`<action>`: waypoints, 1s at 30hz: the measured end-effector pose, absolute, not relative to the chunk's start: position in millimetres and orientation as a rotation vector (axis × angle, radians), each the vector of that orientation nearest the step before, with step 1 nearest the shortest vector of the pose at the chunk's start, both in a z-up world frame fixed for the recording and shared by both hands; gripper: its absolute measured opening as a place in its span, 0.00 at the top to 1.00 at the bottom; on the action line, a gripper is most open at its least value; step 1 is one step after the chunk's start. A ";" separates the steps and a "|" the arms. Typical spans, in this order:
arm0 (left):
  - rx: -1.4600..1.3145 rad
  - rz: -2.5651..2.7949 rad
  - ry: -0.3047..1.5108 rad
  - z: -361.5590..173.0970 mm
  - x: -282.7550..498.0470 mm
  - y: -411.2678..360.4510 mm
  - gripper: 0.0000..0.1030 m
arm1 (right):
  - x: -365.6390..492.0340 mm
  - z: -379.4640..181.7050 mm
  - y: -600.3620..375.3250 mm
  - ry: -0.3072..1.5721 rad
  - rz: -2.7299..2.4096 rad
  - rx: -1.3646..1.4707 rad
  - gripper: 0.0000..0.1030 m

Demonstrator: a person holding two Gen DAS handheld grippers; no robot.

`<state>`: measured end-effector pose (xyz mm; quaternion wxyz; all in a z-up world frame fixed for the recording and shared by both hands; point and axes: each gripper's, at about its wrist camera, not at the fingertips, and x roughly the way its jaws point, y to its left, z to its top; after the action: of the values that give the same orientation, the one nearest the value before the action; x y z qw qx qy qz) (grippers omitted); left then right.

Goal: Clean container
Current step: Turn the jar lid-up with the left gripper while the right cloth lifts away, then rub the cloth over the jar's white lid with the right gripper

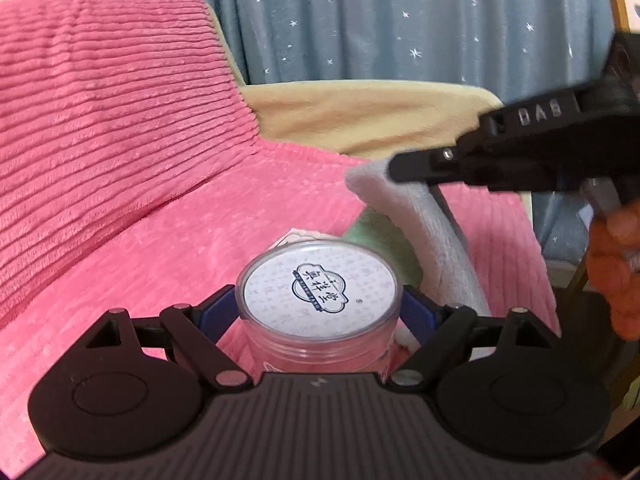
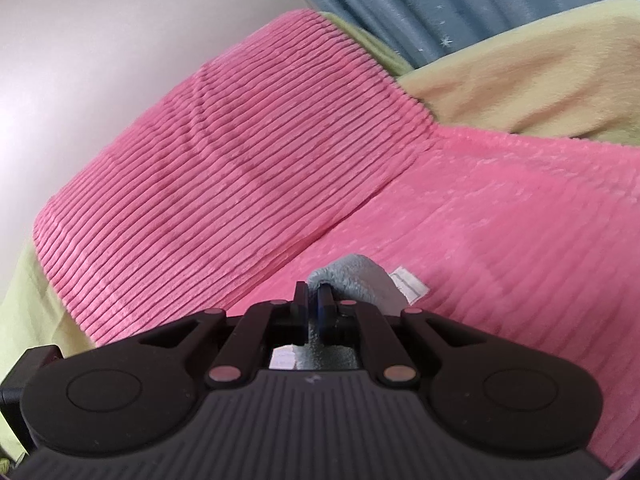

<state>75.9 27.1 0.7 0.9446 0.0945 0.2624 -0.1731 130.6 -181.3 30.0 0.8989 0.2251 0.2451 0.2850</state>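
Observation:
A clear round plastic container (image 1: 320, 300) with a white printed lid stands upright between the blue pads of my left gripper (image 1: 320, 312), which is shut on its sides. Above and to the right of it, my right gripper (image 1: 404, 166) comes in from the right edge, shut on a grey-blue fleece cloth (image 1: 432, 232) that hangs down behind the container. In the right wrist view the same cloth (image 2: 352, 276) bunches out past my right gripper (image 2: 314, 300), whose fingers pinch it close together. The container does not show in that view.
A pink ribbed blanket (image 1: 140, 160) covers a sofa seat and backrest, with a yellow-green cover (image 1: 360, 116) behind it. A blue star-printed curtain (image 1: 380, 20) hangs at the back. A hand in an orange sleeve (image 1: 616, 272) holds the right gripper at the far right.

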 end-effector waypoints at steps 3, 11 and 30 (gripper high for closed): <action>0.206 -0.353 0.560 -6.3 75.9 26.3 0.16 | 129.3 30.1 -174.8 0.512 0.619 0.429 0.97; 0.214 -0.349 0.551 -8.6 76.1 24.4 0.17 | 125.9 30.3 -157.7 0.522 0.696 0.329 0.97; 0.205 -0.337 0.496 -14.1 69.1 12.0 0.17 | 110.6 41.2 -125.3 0.571 0.836 0.118 0.97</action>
<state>69.1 12.0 -14.1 0.9502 0.1009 0.2438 -0.1659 110.6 -125.3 41.2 0.8730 0.0564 0.2734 0.4000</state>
